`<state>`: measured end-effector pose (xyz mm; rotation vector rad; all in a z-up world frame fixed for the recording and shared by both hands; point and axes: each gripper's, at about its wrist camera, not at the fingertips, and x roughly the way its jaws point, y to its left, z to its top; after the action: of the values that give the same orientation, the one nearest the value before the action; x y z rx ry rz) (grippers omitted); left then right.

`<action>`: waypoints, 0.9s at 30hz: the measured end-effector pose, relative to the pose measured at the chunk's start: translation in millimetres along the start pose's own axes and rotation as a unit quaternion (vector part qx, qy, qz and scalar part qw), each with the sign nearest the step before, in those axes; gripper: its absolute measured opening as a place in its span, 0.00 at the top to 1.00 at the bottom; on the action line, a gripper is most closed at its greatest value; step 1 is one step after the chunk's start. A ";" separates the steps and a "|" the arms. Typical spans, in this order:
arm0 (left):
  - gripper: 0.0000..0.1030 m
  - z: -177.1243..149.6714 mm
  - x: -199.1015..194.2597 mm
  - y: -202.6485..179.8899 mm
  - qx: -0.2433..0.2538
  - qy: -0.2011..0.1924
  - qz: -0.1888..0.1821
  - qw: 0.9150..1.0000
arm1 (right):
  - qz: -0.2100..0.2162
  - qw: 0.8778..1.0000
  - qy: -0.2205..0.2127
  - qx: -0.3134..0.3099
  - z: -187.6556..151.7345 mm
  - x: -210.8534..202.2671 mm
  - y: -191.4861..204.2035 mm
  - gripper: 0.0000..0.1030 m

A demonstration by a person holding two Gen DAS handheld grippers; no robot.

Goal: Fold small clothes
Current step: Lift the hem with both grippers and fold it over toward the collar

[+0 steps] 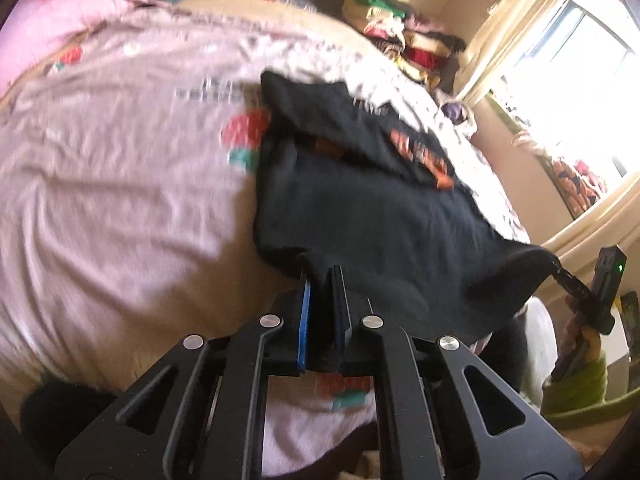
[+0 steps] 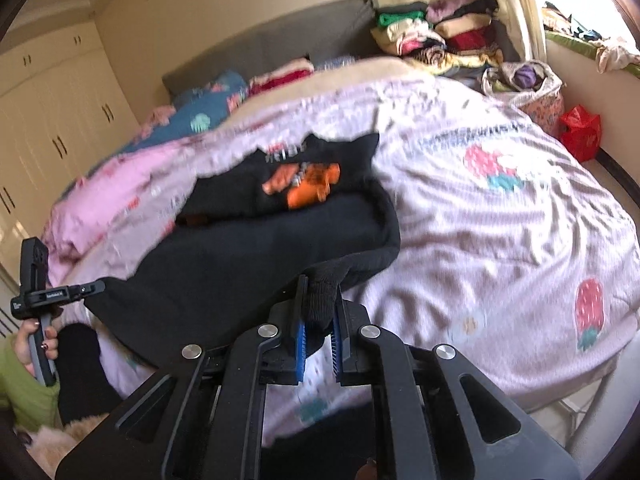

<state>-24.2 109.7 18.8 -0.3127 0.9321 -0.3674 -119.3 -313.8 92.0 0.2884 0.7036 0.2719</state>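
A small black garment (image 1: 372, 208) with an orange print lies on the pink strawberry bedspread (image 1: 120, 184), its far part folded over. My left gripper (image 1: 320, 276) is shut on the near hem at one corner. My right gripper (image 2: 320, 284) is shut on the other near corner of the black garment (image 2: 256, 256) and lifts its ribbed edge. The right gripper also shows at the right edge of the left wrist view (image 1: 560, 274). The left gripper shows at the left of the right wrist view (image 2: 96, 286).
Stacks of folded clothes (image 2: 436, 32) sit at the bed's far corner near the headboard (image 2: 272, 44). A bag of laundry (image 2: 524, 80) and a red bag (image 2: 580, 132) stand by the window side. Wardrobe doors (image 2: 52, 120) line the left wall.
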 end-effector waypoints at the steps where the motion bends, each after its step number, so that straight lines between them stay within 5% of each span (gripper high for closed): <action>1: 0.97 6.2 -2.5 -2.4 0.001 -0.011 -0.001 1.000 | -0.002 1.000 -0.008 0.001 3.6 -1.2 0.7 0.92; 16: 0.97 78.9 -20.0 -8.3 0.006 -0.111 0.011 0.994 | -0.019 0.993 -0.099 0.060 63.0 -5.8 -9.7 0.92; 27: 0.97 111.5 -9.8 -6.9 -0.004 -0.139 0.023 0.990 | -0.028 0.991 -0.127 0.043 103.6 10.8 -1.9 0.92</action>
<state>61.0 119.2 91.1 -0.3393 0.6659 -0.2706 -42.1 -329.2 160.2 0.3777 0.4715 0.1472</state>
